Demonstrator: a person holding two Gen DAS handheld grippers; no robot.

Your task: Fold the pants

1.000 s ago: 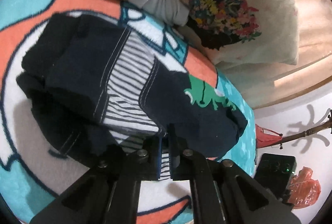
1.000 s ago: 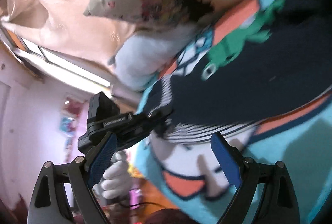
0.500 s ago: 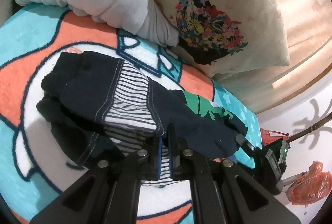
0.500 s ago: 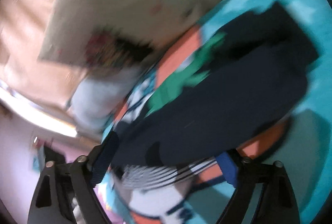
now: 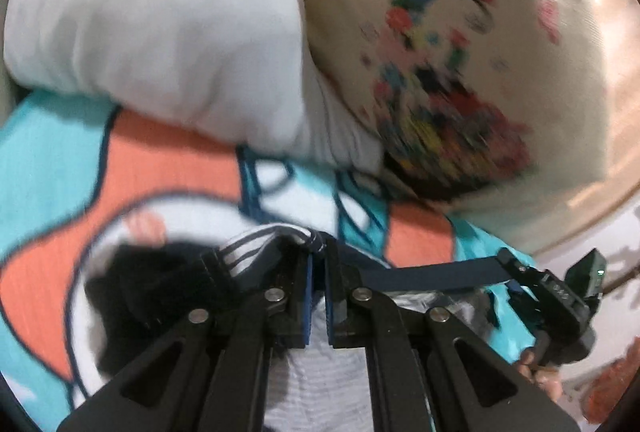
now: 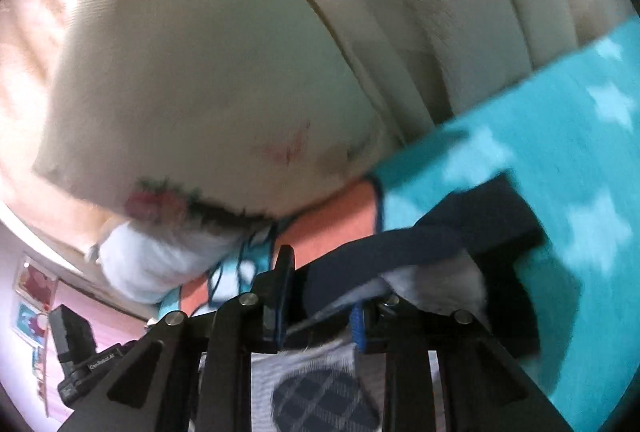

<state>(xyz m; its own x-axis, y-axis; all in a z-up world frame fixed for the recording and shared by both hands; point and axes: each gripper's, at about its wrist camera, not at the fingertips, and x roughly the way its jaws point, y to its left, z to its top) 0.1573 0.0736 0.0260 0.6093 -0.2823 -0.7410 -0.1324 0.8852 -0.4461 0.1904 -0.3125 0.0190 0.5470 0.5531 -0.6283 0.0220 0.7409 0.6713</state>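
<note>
- while both views are blurred, the left tool (image 5: pixel 317 272) shows its two fingers nearly together, pinching the striped waistband edge of the pants (image 5: pixel 430 274).
- from that pinch a taut navy band of the pants runs across to the right tool (image 5: pixel 506 262), seen at the right edge of the left wrist view; its fingers close on the far end of the band.
- in the right wrist view, the right tool (image 6: pixel 320 296) has its fingers narrowed around navy and pale fabric of the pants (image 6: pixel 440 244), which fills the gap between them.
- the pants hang above the bed's blanket (image 5: pixel 168 168), a teal, orange and white cartoon print; a dark bunch of the garment droops at the lower left.
- a white pillow (image 5: pixel 160 24) and a cream floral cushion (image 5: pixel 440 72) lie at the head of the blanket, touching each other.
</note>
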